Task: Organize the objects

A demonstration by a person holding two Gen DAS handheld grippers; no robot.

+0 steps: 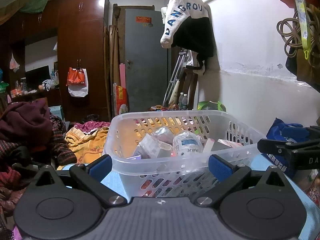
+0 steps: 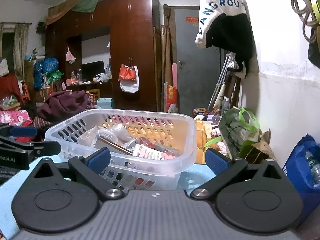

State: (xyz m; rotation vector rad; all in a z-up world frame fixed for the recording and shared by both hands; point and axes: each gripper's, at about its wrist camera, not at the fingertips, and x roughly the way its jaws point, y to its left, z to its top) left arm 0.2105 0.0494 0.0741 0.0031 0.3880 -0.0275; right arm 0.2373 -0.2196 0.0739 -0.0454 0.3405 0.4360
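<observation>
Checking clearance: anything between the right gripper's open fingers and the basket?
Nothing. In the right wrist view, the right gripper sits open directly at the basket near wall, only bare blue tabletop beneath.

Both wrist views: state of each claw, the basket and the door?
left claw: open, holding nothing, fingers either side of the basket's near wall
right claw: open, holding nothing, just in front of the basket
basket: upright on the blue surface, partly filled with packets and a small bottle
door: shut
</observation>
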